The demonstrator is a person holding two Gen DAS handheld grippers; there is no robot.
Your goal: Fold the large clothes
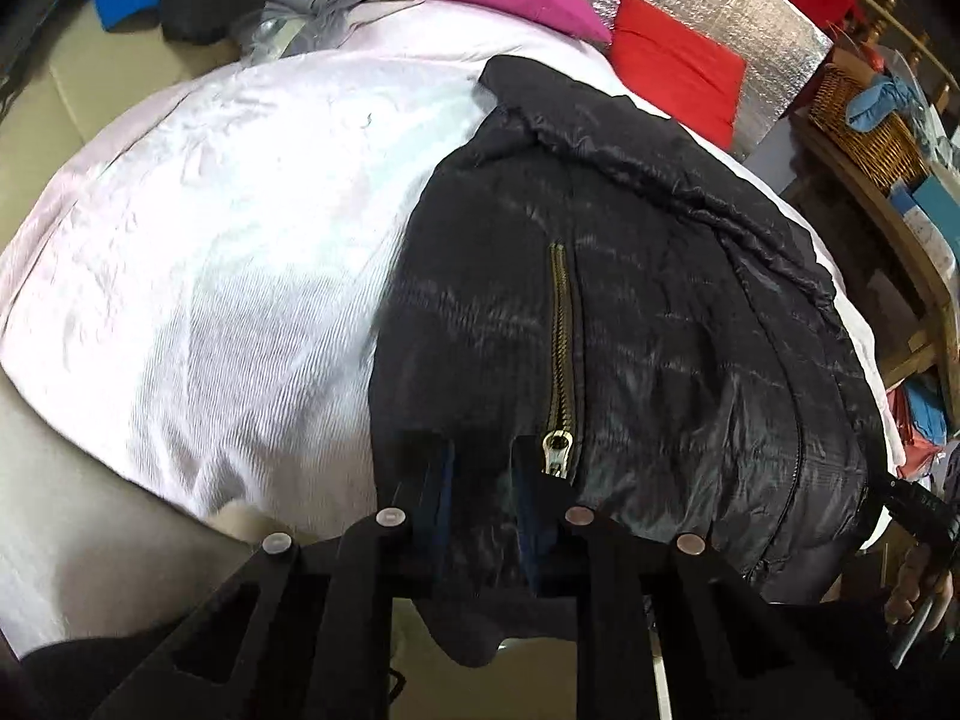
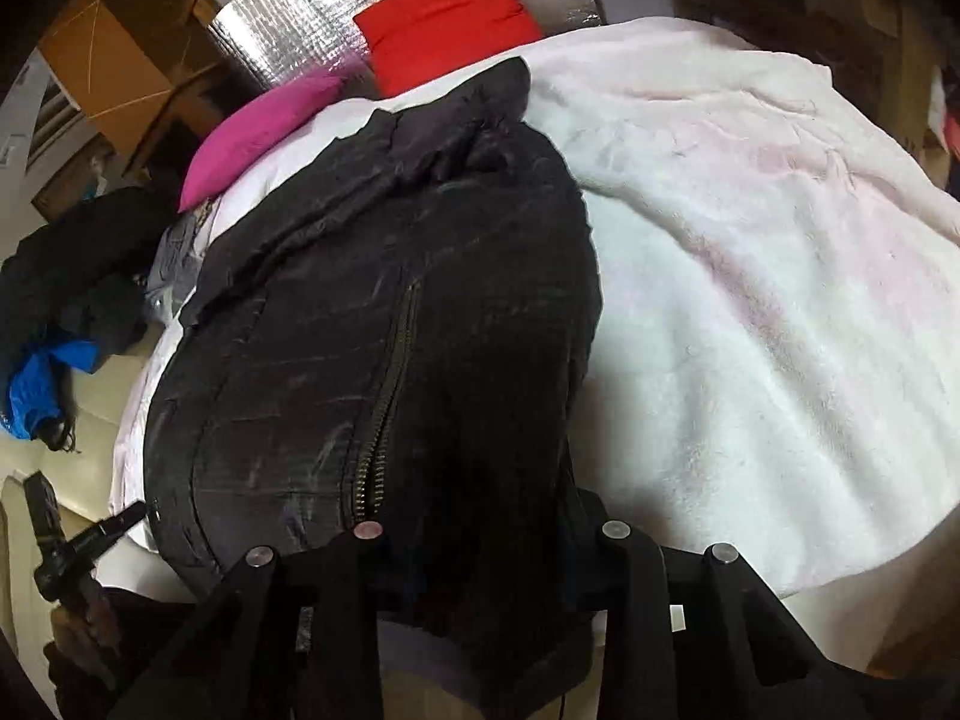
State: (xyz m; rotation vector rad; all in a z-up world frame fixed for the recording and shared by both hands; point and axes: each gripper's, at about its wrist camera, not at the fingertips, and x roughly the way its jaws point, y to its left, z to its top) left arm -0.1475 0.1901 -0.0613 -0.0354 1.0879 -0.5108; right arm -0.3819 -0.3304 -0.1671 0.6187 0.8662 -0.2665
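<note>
— Where it lies on the pale pink blanket (image 1: 198, 252), how does the black jacket (image 1: 600, 312) look?
— Shiny, creased, brass zipper (image 1: 563, 354) down its middle, collar at the far end.
— Grippers?
— Left gripper (image 1: 483, 462) narrow, pinching the near hem; right gripper (image 2: 480, 534) clamped on the same hem.

jacket (image 1: 600, 300) lies on blanket (image 1: 210, 270).

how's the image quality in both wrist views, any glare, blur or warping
Left wrist view: the pale blanket is blown out to near white, and streaky smear runs over the black jacket. Right wrist view: the jacket's near end goes almost featureless black, and the silver foil sheet glints. Both views: fisheye bulging, dark corners.
</note>
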